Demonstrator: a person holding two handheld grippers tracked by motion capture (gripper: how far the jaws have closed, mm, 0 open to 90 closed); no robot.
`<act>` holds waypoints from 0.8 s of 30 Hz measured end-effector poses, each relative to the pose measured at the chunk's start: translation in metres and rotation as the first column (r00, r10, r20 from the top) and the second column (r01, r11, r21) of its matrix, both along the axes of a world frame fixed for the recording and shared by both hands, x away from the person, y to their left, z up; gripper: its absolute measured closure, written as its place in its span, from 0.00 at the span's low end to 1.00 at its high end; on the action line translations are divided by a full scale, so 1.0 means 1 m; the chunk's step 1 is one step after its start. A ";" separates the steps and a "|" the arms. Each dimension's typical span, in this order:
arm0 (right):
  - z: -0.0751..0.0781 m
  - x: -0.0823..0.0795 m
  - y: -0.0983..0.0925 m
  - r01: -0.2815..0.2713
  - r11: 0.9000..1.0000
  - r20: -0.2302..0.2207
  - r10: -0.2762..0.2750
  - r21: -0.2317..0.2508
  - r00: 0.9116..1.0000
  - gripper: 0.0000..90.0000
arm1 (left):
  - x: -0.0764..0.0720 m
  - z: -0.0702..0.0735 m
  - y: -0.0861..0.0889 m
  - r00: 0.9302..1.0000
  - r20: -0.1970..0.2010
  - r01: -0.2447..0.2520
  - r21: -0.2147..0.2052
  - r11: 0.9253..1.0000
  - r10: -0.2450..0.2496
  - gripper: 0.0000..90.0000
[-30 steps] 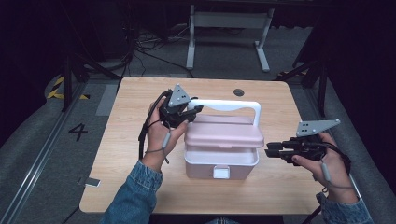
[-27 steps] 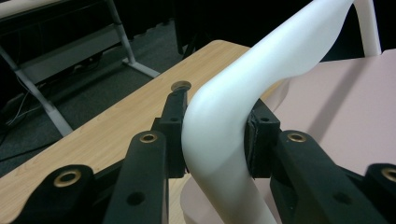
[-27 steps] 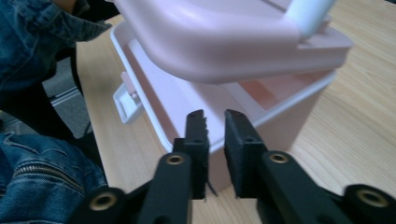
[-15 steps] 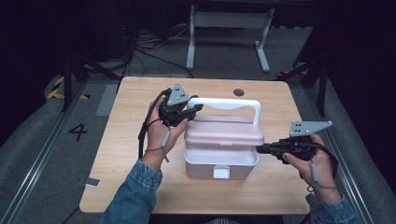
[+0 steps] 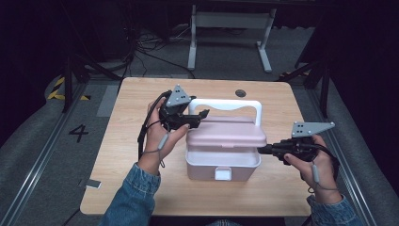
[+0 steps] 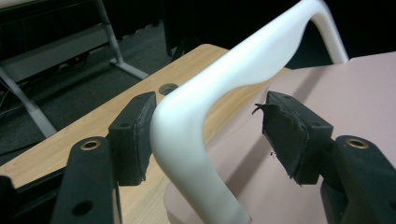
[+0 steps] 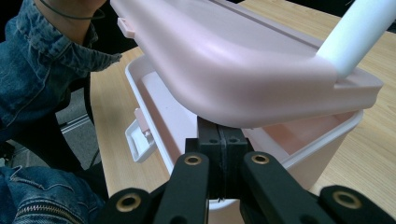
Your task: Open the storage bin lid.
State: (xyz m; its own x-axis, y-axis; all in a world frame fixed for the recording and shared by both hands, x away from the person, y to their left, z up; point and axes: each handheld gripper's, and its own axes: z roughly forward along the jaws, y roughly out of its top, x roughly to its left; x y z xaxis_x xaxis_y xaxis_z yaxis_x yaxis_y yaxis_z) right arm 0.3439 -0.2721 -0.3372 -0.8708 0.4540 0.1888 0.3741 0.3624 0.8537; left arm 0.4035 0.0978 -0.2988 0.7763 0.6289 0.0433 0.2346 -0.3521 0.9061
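We see the pink box (image 5: 223,153) blocking the table's (image 5: 141,197) middle, its raised lid (image 7: 233,70) leaving a gap over the rim, with bare wood along all four edges.

In the right gripper view, the tips of the right tongs (image 7: 219,140) vanish under the raised pink lid (image 7: 224,70); the box interior (image 7: 299,133) is largely concealed. The white handle (image 7: 359,32) is cropped at the upper right edge. In the left gripper view, the handle (image 6: 210,102) runs off the bottom edge. In the high view, both denim sleeves (image 5: 131,197) are cut off at the lower edge, and the dark disc (image 5: 241,93) on the table (image 5: 136,94) is too small to identify.
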 end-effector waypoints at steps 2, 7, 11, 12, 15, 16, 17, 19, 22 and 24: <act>0.001 0.000 0.000 0.002 1.000 0.005 -0.002 0.001 1.000 1.00 | -0.003 0.003 0.007 1.000 0.011 -0.012 -0.015 1.000 0.012 0.40; 0.002 0.001 -0.001 0.005 1.000 0.012 -0.005 0.011 1.000 1.00 | -0.007 0.009 0.020 0.999 0.014 -0.031 -0.013 0.999 0.031 0.38; 0.004 0.002 -0.001 0.010 1.000 0.025 -0.010 0.023 1.000 1.00 | -0.009 0.009 0.029 0.998 -0.001 -0.059 0.003 0.998 0.059 0.38; 0.004 0.003 -0.001 0.010 1.000 0.028 -0.011 0.027 1.000 1.00 | -0.009 0.008 0.031 0.997 -0.001 -0.076 0.009 0.997 0.076 0.38; 0.006 0.004 0.000 0.020 0.999 0.042 -0.022 0.038 0.999 1.00 | -0.010 0.006 0.040 0.995 -0.016 -0.096 0.008 0.995 0.096 0.39; 0.006 0.004 0.000 0.026 0.999 0.054 -0.028 0.041 0.998 1.00 | -0.010 0.006 0.042 0.995 -0.027 -0.099 0.013 0.995 0.099 0.39; 0.007 0.004 0.000 0.029 0.999 0.063 -0.032 0.044 0.998 1.00 | -0.010 0.006 0.044 0.994 -0.033 -0.103 0.024 0.994 0.103 0.39; 0.008 0.004 0.000 0.035 0.998 0.071 -0.039 0.054 0.997 1.00 | -0.010 0.005 0.046 0.993 -0.045 -0.108 0.031 0.994 0.109 0.39; 0.009 0.006 -0.001 0.047 0.996 0.089 -0.053 0.077 0.995 1.00 | -0.009 0.002 0.050 0.990 -0.066 -0.119 0.039 0.992 0.122 0.38; 0.011 0.007 -0.001 0.055 0.994 0.099 -0.065 0.093 0.993 1.00 | -0.009 -0.001 0.052 0.989 -0.074 -0.125 0.050 0.991 0.129 0.37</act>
State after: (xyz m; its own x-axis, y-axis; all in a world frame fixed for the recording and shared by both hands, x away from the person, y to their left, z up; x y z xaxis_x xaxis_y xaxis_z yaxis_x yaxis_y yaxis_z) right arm 0.3512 -0.2730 -0.3267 -0.8592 0.4912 0.1429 0.3021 0.2617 0.9167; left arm 0.3946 0.1502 -0.2999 0.6924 0.7213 0.0175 0.3482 -0.3553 0.8675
